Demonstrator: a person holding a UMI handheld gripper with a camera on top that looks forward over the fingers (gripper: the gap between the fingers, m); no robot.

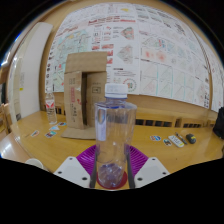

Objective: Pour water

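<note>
A clear plastic bottle (113,135) with a white cap and a reddish base stands upright between my fingers. My gripper (112,172) is shut on the bottle, its purple pads (86,160) pressing on the lower part at both sides. The bottle looks nearly empty, with only a little liquid near its bottom. It is held above the wooden table (30,140). No cup or other vessel for the water shows clearly near the bottle.
A brown cardboard box (80,95) stands on the table behind the bottle to the left. Small objects (178,139) lie on the table to the right. A wall covered with printed sheets (150,50) is behind.
</note>
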